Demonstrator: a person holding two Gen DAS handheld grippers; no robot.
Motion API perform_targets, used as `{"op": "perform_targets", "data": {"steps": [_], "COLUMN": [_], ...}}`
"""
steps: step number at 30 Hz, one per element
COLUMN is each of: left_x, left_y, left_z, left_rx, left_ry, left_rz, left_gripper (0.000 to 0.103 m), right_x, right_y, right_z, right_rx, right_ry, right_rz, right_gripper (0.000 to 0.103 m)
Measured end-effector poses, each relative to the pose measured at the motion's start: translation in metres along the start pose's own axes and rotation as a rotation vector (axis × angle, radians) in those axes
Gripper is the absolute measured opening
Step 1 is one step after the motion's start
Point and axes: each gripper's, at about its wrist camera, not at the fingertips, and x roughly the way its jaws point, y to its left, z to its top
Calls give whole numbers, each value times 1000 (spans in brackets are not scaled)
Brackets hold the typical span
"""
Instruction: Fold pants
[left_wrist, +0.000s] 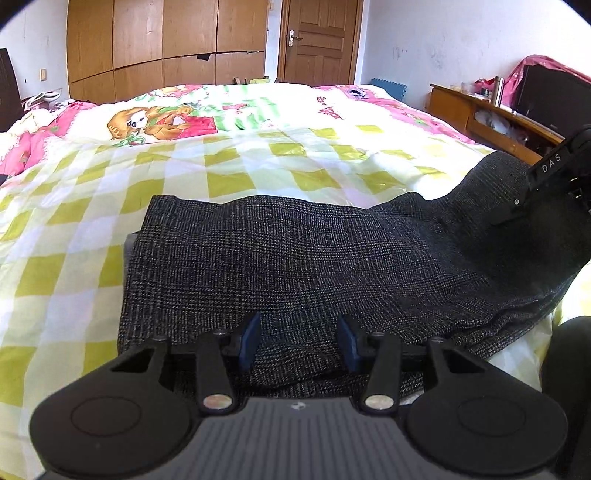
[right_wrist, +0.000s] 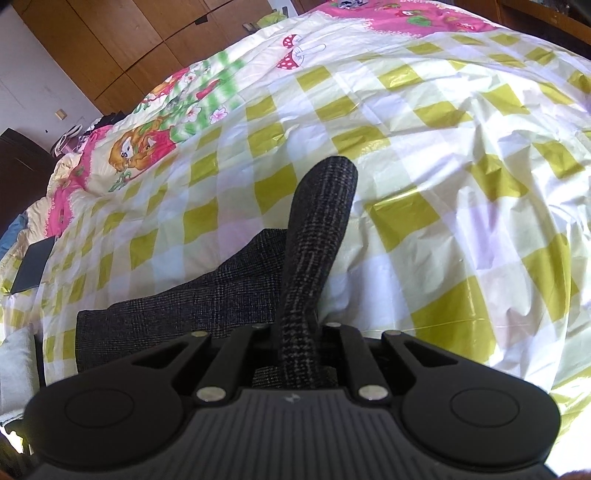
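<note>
Dark grey checked pants lie across a bed with a yellow-and-white checked cover. My left gripper is open, its blue-padded fingers spread just above the near edge of the pants. My right gripper is shut on a fold of the pants, which sticks up between its fingers. In the left wrist view the right gripper holds the right end of the pants raised off the bed. The rest of the pants lies flat to the left in the right wrist view.
Wooden wardrobes and a door stand behind the bed. A wooden cabinet with clutter runs along the right wall. A dark flat object lies at the bed's left edge. Pink bedding is bunched at the far left.
</note>
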Motion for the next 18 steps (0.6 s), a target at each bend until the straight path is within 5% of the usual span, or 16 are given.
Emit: {"op": "perform_targets", "data": {"steps": [18], "left_x": [-3], "left_y": [6], "left_z": [-3], "left_rx": [-9], "left_ry": [-7], "left_rz": [-18], "left_gripper": [59], "right_x": [-28], "right_y": [57], "right_z": [10], "right_rx": [-89], "right_ry": [-42], "right_rz": [55], "right_gripper": [10]}}
